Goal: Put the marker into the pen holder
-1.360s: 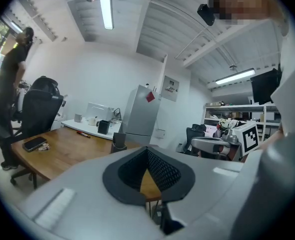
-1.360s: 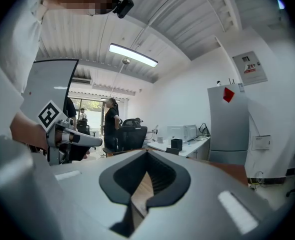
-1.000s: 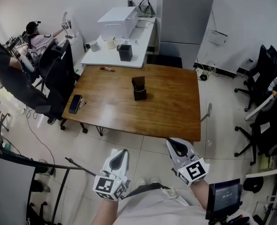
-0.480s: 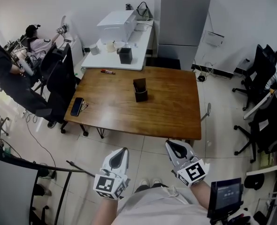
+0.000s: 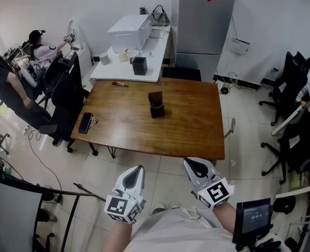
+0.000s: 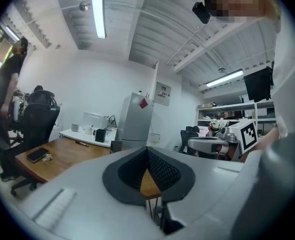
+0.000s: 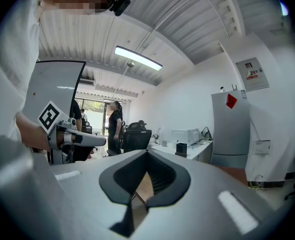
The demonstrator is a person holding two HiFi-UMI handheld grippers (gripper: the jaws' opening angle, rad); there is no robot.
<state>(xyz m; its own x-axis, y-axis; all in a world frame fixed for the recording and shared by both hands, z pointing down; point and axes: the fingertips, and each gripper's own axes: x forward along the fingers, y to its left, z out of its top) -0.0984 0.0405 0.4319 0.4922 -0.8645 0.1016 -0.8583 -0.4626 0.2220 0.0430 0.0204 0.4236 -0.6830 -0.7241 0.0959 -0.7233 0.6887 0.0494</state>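
Both grippers, left (image 5: 137,170) and right (image 5: 193,163), hang over the floor short of the wooden table (image 5: 192,130), jaws pressed together on nothing. The marker (image 5: 120,83) lies near the table's far edge, well apart from the pen holder (image 5: 156,105) at mid-table. Risk: the reach across is long; jaws opened late could nudge the round marker off that edge, and a tilted drop could tip the holder. Only the head view shows this layout; the gripper views alone show the pads meeting, empty. The right gripper view does not show the marker.
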